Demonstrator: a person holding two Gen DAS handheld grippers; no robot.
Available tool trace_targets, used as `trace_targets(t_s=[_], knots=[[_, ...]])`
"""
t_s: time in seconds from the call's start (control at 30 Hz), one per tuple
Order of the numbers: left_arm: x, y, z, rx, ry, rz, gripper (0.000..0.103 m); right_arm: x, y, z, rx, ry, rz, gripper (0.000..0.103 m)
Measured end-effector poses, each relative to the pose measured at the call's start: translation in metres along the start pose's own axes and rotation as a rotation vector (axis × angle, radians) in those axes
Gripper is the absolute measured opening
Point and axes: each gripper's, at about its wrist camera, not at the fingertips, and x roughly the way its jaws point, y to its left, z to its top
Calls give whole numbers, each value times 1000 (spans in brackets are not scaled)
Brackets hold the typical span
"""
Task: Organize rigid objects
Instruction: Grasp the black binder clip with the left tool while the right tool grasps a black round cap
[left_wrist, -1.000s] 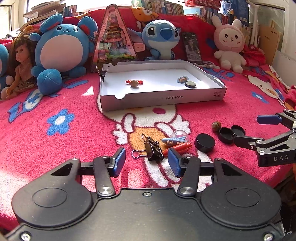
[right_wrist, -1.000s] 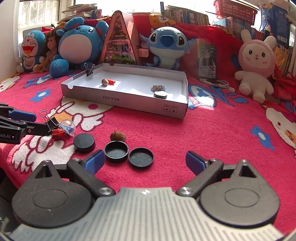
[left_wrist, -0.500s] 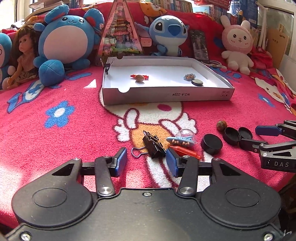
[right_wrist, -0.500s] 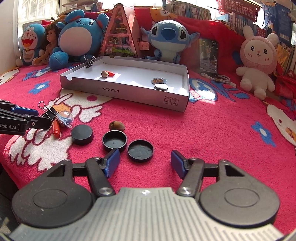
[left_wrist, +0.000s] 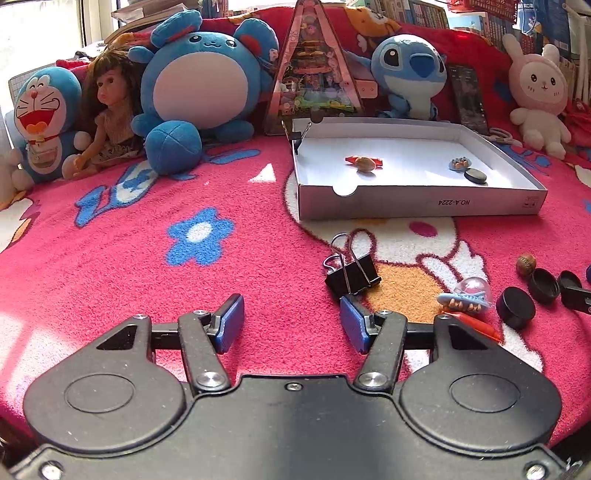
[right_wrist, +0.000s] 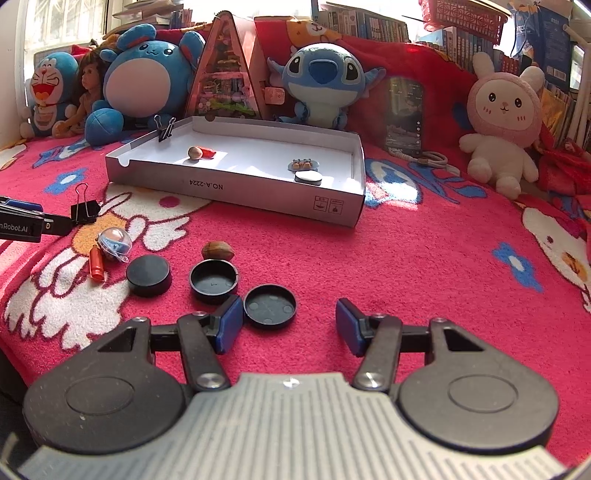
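The left claw (left_wrist: 291, 325) is opening, nothing between its pads; the binder clip (left_wrist: 352, 275) lies just ahead of its right pad, off-centre, so the claw probably needs to shift that way before closing. The right claw (right_wrist: 290, 325) is closing with only blanket between its pads; a black cap (right_wrist: 269, 305) lies open side up just ahead, touching the left pad (right_wrist: 229, 326), likely the next pick. Ahead of both claws, the white box (right_wrist: 258, 192) on the bed holds a few sorted pieces. More caps, a nut (right_wrist: 218, 251) and a capsule toy (right_wrist: 115, 240) wait left of the right claw.
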Motion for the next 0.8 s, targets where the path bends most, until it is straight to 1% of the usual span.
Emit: trace_targets(t_s=[0.07,0.17,0.3,0.37,0.4,0.43,0.47,0.5,0.53,0.57,0.6,0.63,0.8], knots=[[-1,1,0,-16,6,-21,57,0,-3,0,9,2,-10,69],[-3,-3,1,-41,7,-68,67,0,-5,-1,24,0,-1,69],[1,-16,4,-84,-5,-86,66,1,-1,-3,39,-6,-3,69],[5,-21,5,-104,-7,-95,63,-1,2,-4,46,-13,5,69],[8,-24,6,-109,-9,-92,61,-1,3,-4,44,-16,5,67],[10,-27,6,-106,-13,-83,60,-1,4,-4,41,-20,4,66],[13,-29,6,-100,-18,-66,56,-1,4,-4,43,-22,4,63],[14,-32,6,-93,-25,-49,46,-1,4,-3,50,-21,8,54],[16,-35,7,-80,-33,-27,41,-1,3,-3,56,-18,13,50],[17,-37,8,-73,-38,-21,34,1,3,-2,63,-10,19,42],[17,-38,8,-72,-38,-20,34,1,3,-1,64,-2,26,38],[17,-38,10,-74,-38,-21,34,1,3,0,59,2,28,36],[10,-37,17,-58,-47,-48,34,1,2,8,67,0,31,36]])
